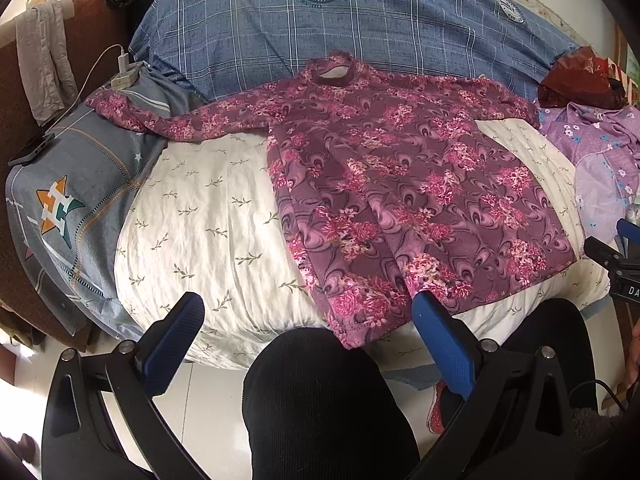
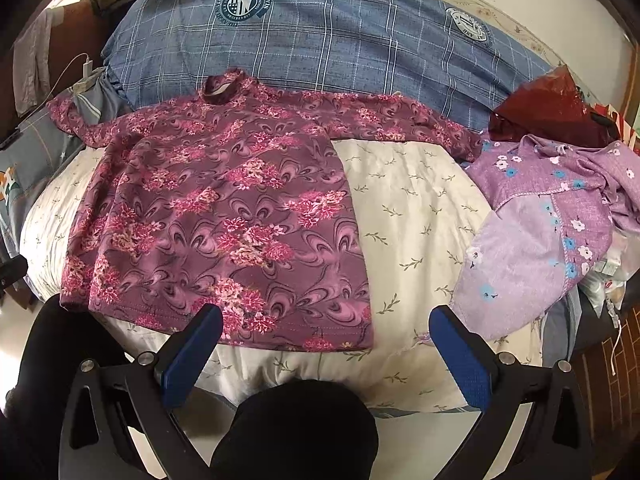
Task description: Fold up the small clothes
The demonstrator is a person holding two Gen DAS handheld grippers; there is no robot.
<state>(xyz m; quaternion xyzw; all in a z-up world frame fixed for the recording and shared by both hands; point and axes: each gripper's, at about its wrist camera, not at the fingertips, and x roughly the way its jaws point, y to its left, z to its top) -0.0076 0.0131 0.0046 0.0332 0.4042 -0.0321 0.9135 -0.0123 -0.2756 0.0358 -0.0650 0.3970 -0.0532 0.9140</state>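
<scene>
A maroon long-sleeved top with pink flowers [image 1: 404,196] [image 2: 224,216] lies flat on the white leaf-print quilt [image 1: 208,216] [image 2: 408,216], collar away from me, both sleeves spread out sideways. My left gripper [image 1: 308,312] is open and empty, held above the quilt's near edge, its right finger [image 1: 440,332] over the top's hem. My right gripper [image 2: 326,324] is open and empty, just in front of the hem's right corner. The right gripper's body [image 1: 620,264] shows at the left wrist view's right edge.
A crumpled lilac flowered garment [image 2: 552,216] [image 1: 600,156] lies at the right. A blue plaid duvet [image 1: 320,28] [image 2: 320,40] is bunched behind. A grey pillow [image 1: 80,184] with a phone [image 1: 30,148] and charger [image 1: 126,72] lies left. My knee in black [image 1: 320,400] [image 2: 296,432] is below.
</scene>
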